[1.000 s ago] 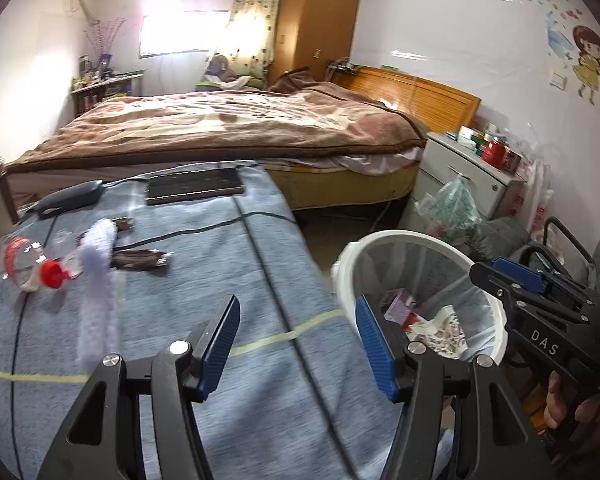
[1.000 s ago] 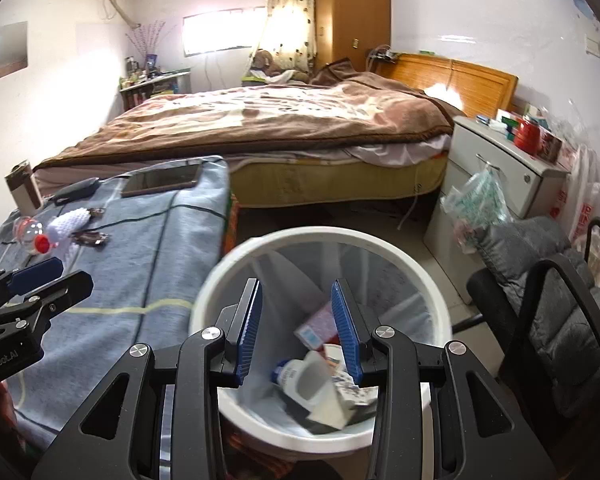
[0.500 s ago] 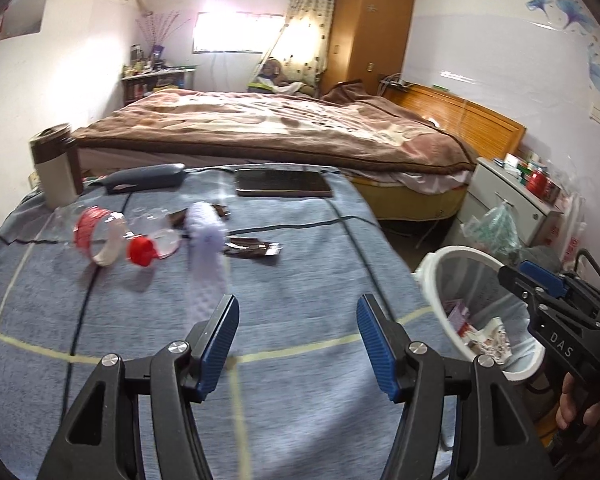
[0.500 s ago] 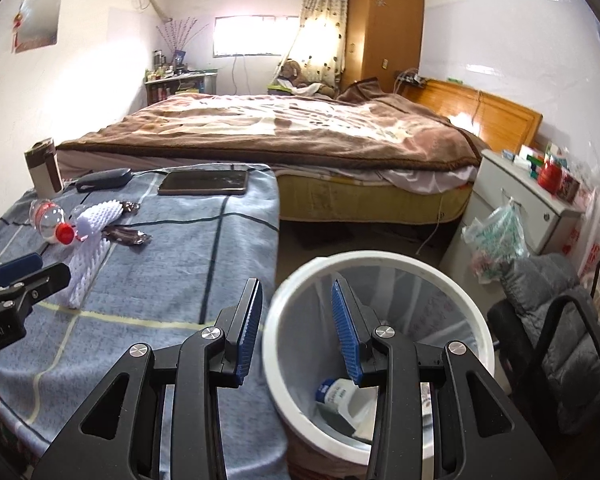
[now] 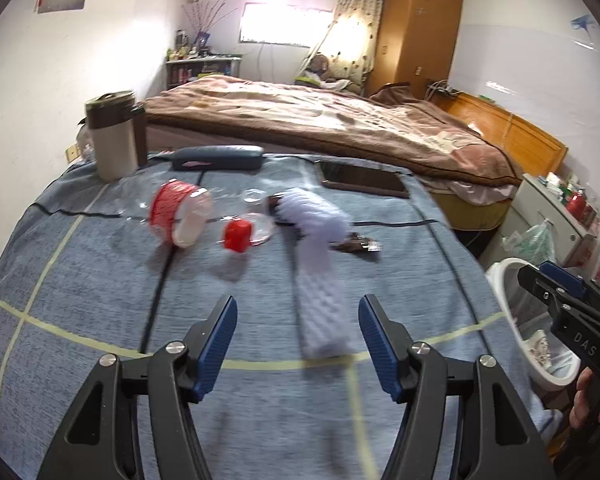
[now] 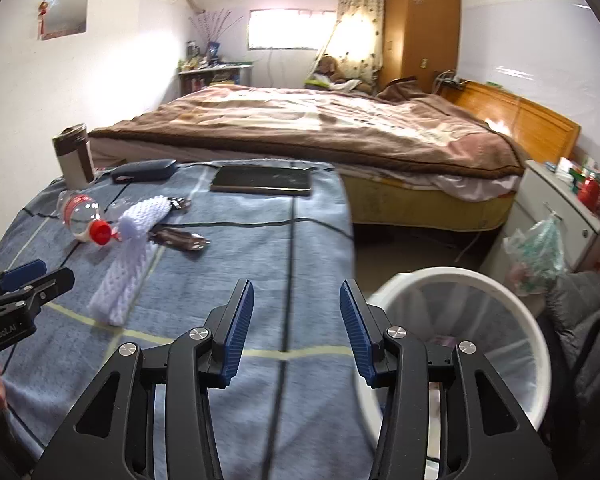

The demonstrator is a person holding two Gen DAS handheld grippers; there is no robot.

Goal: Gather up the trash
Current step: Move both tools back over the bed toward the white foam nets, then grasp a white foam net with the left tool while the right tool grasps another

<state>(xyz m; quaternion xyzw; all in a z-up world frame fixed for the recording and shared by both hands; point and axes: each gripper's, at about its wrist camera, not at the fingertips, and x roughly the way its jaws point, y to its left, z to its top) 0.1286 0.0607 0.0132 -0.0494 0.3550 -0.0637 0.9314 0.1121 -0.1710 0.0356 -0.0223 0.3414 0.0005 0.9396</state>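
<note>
1. The left gripper (image 5: pixel 296 340) hangs over the blue checked cloth (image 5: pixel 100 300) with its jaws apart and nothing between them; they have just been opening.
2. The right gripper (image 6: pixel 296 320) is over the cloth's edge beside the white bin (image 6: pixel 532 320), jaws parted and empty, having just opened wider.
3. A white foam net sleeve (image 5: pixel 320 280) lies on the cloth just ahead of the left gripper, blurred in this view.
4. A clear plastic bottle (image 5: pixel 188 216) with a red label and red cap lies on its side to the left of the sleeve.
5. A crumpled dark wrapper (image 6: pixel 180 240) sits beside the sleeve, possibly touching it.
6. The bin stands on the floor by the cloth's right edge, with some rubbish inside.
7. A dark tablet (image 6: pixel 262 180), a dark case (image 6: pixel 144 170) and a beige jug (image 5: pixel 112 136) rest at the far side.
</note>
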